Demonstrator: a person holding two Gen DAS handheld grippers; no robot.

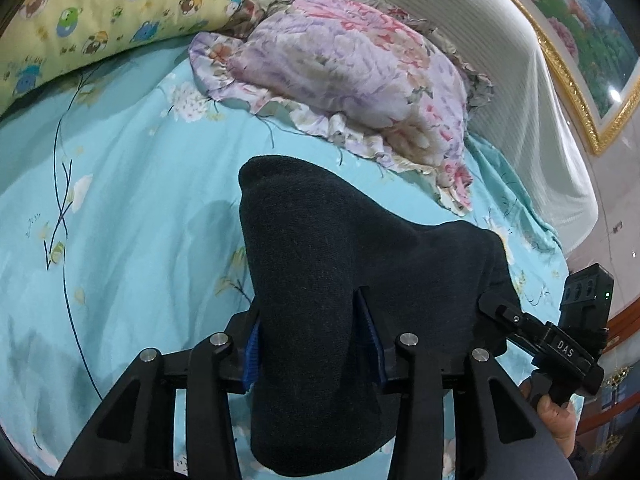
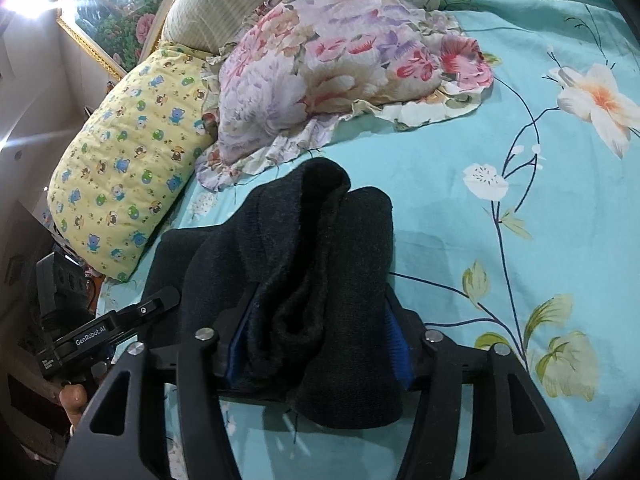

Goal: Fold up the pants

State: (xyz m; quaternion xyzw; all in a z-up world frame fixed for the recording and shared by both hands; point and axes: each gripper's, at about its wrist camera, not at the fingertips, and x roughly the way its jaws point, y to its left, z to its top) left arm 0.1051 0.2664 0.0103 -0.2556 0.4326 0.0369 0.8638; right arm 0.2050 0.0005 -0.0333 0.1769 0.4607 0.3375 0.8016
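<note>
Pants (image 1: 320, 280) fill the lower centre of our left wrist view, our left gripper (image 1: 316, 340) fingers clamped on dark cloth above the turquoise bed (image 1: 120, 200). Right wrist view: our right gripper (image 2: 316, 332) fingers grip bunched pants at lower centre.

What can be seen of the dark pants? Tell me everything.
The dark navy knit pants look thick, soft and fleecy inside. They are bunched into layered folds on the turquoise floral bedsheet, below a pink-purple floral pillow. Fabric sits between the blue pads of both the left hand-held gripper and right hand-held gripper.
</note>
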